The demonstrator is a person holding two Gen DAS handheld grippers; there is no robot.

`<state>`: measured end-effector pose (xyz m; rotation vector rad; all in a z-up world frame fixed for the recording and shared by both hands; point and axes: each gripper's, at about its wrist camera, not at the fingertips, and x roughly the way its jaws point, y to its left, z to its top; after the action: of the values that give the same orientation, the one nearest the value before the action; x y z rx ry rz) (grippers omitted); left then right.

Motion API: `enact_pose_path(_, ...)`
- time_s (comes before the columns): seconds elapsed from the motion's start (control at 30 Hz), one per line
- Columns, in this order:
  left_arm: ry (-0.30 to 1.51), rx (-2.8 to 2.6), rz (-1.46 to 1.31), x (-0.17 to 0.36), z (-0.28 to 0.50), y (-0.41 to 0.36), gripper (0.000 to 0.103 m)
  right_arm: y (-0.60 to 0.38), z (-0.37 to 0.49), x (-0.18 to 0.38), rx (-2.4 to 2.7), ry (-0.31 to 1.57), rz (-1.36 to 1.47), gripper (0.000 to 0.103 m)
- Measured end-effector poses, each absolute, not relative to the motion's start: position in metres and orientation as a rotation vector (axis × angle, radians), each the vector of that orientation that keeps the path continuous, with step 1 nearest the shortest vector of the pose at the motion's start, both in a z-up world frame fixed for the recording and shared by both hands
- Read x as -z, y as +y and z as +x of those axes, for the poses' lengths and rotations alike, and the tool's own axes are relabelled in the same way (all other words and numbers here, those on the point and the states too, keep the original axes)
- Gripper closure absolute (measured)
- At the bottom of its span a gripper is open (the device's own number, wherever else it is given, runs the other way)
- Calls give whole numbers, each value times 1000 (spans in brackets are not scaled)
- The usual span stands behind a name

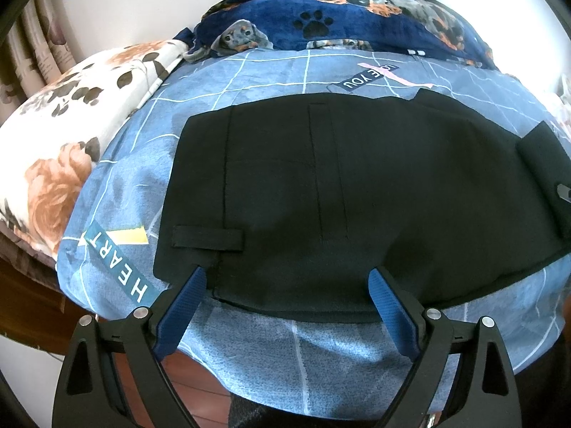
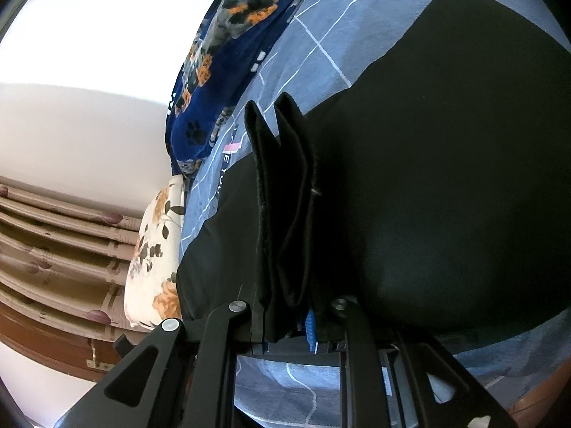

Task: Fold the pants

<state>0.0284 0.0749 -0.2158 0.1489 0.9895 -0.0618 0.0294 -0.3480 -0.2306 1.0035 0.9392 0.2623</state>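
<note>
So nearest the left camera, the left gripper (image 1: 287, 285) has its blue-padded jaws spread wide, holding nothing, hovering right at the near edge of the black woven dress pants (image 1: 339, 192). The pants lie mostly flat on the bed's blue grid-print sheet (image 1: 285, 349), waistband end to the left with a belt loop (image 1: 208, 239) just beyond the left finger.

Over on the other side, the right gripper (image 2: 291, 315) has its jaws pressed together, pinching a bunched, doubled-up bit of the pants (image 2: 446, 178) fabric, which stands up in folds between the fingers. I can't tell exactly which part of the garment that is.

Handling-wise, I'd guess light, soft and floppy with a bit of body from the seams, not fragile, and slightly slick, so layers could slide apart. Best holds are probably the waistband corner or a seamed edge, gripping all the layers at once.

Further back sit a cream floral pillow (image 1: 71, 135) and a navy dog-print fleece blanket (image 1: 357, 21) against the wall. No containers anywhere in view.
</note>
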Motion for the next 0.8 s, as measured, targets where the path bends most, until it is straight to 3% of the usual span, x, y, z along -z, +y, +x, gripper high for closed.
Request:
enact_pose_path(0.17,990,62,147,215,29,75,11,-345,29,233,-272,952,1012,78)
enact_pose_path(0.3,991,62,148,215,29,74,11,-340,29,232,-306,973,1019,59)
enact_pose_path(0.4,992,62,144,215,29,73,11,-333,27,223,-350,991,969,53)
enact_pose_path(0.7,995,76,122,212,28,75,11,-416,2,173,-269,811,937,53)
enact_pose_path(0.77,991,81,124,210,29,75,11,-440,3,171,-212,798,930,63)
enact_pose_path(0.8,989,83,127,209,29,74,11,-451,5,171,-179,802,922,74)
